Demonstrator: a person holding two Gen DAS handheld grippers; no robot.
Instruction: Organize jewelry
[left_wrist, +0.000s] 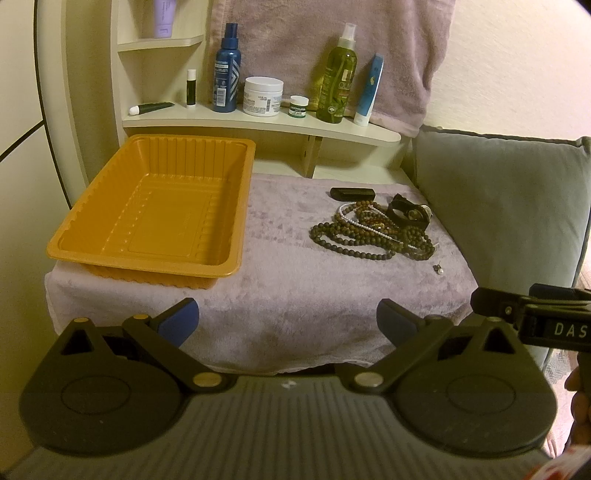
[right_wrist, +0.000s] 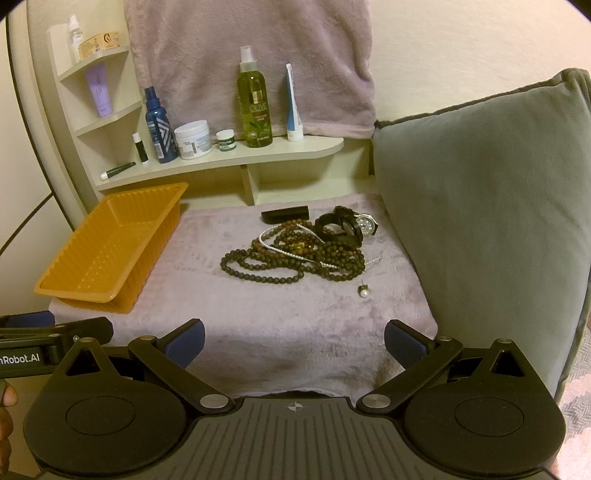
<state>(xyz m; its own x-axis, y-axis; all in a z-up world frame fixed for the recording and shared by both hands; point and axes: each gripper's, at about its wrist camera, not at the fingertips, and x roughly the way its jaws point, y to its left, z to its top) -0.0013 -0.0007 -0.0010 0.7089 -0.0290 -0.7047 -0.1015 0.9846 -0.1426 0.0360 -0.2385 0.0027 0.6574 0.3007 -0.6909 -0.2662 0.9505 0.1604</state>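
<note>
Nothing has been sorted yet, by the look of things. The orange tray (left_wrist: 147, 206) sits bare on the left side of the towel-covered tabletop (left_wrist: 280, 295), and all the jewelry lies together on the right: a tangle of dark bead necklaces (right_wrist: 291, 258) with a thin pearl strand (right_wrist: 280, 248) threaded through it, black watches (right_wrist: 347, 227) touching the heap's far edge, a small black box (right_wrist: 284, 215) just behind, and a lone pearl earring (right_wrist: 364, 291) just in front of the pile.

The left gripper (left_wrist: 288, 325) and the right gripper (right_wrist: 293, 341) both hover at the near edge of the towel, fingers spread wide and holding nothing. The whole job (presumably moving each piece into the tray) appears still ahead.

How many separate necklaces make up the heap cannot be told, since the strands overlap; the watches also overlap, so their count is uncertain. In the left wrist view the watch faces are hard to make out. Only slivers of the person's hands show at the frame edges.
</note>
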